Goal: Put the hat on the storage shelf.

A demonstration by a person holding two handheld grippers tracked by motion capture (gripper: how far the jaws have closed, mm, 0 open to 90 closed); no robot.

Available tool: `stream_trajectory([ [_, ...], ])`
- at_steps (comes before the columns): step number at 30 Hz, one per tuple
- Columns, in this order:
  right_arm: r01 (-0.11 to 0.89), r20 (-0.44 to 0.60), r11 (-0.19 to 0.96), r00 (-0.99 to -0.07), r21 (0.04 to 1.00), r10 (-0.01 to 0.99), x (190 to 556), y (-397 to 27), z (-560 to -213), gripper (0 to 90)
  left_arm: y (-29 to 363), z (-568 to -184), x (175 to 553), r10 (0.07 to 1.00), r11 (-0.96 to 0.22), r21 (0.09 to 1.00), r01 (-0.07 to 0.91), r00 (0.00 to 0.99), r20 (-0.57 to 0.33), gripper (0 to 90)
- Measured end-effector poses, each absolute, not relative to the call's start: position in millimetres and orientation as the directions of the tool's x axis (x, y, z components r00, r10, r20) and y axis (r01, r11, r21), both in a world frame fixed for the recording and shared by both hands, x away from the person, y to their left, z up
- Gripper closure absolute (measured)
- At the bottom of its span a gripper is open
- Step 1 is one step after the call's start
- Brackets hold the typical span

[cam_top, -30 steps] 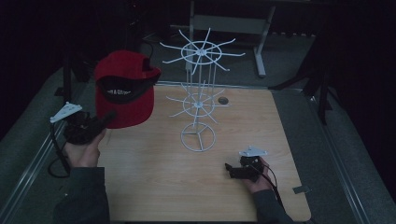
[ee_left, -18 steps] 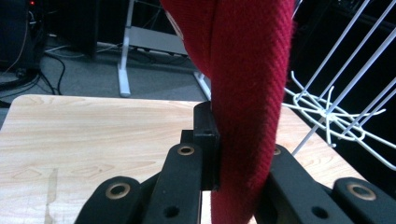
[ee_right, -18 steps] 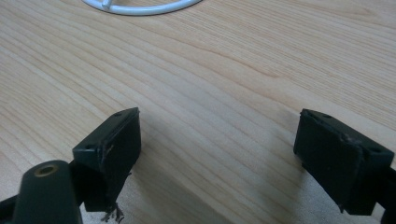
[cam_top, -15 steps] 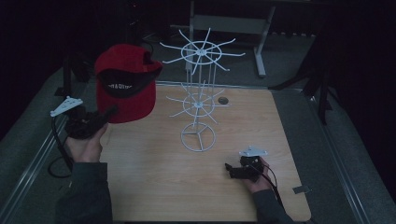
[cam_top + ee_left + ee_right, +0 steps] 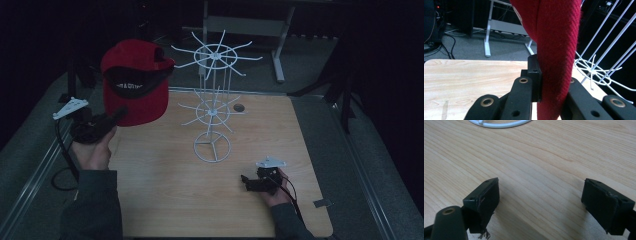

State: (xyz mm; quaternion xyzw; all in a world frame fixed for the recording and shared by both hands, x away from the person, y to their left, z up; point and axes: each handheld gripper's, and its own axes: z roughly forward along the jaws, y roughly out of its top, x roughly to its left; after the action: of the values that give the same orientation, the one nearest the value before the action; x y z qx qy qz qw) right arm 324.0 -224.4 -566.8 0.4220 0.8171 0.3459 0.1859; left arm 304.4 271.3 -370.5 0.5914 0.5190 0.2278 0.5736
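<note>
the cap is held aloft by its brim in the clamped left gripper, left of the wire rack and apart from it (no prong is touched yet). the right gripper is rested on the table, jaws wide and empty. hanging remains to be done.

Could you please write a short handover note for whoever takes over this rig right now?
Left gripper: shut on the red cap, clamping its brim and holding it raised at the table's left, beside the white wire rack.
Right gripper: open, empty, low over the wooden table near the rack's ring base.
Done: cap picked up.
Left, probably: hang the cap on one of the rack's prongs; it touches none yet.
</note>
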Motion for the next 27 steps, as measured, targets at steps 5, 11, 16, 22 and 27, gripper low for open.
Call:
stream_trajectory([
  [5,0.561,-0.012,0.405,-0.575,0.722,0.818,324,-224,-567,14.7,269,-368,305,0.87,0.212,0.915,0.343,0.361,-0.337,85.7],
  [11,0.561,-0.012,0.405,-0.575,0.722,0.818,324,-224,-567,14.7,267,-361,307,0.865,0.219,0.919,0.328,0.369,-0.339,85.7],
  [16,0.561,-0.012,0.405,-0.575,0.722,0.818,324,-224,-567,14.7,263,-352,309,0.866,0.213,0.925,0.315,0.378,-0.328,85.7],
  [22,0.562,-0.011,0.404,-0.575,0.722,0.818,324,-224,-567,14.7,261,-344,311,0.866,0.217,0.929,0.301,0.38,-0.326,85.7],
  [27,0.562,-0.011,0.404,-0.575,0.722,0.818,324,-224,-567,14.7,261,-341,312,0.853,0.236,0.926,0.296,0.393,-0.343,85.7],
])
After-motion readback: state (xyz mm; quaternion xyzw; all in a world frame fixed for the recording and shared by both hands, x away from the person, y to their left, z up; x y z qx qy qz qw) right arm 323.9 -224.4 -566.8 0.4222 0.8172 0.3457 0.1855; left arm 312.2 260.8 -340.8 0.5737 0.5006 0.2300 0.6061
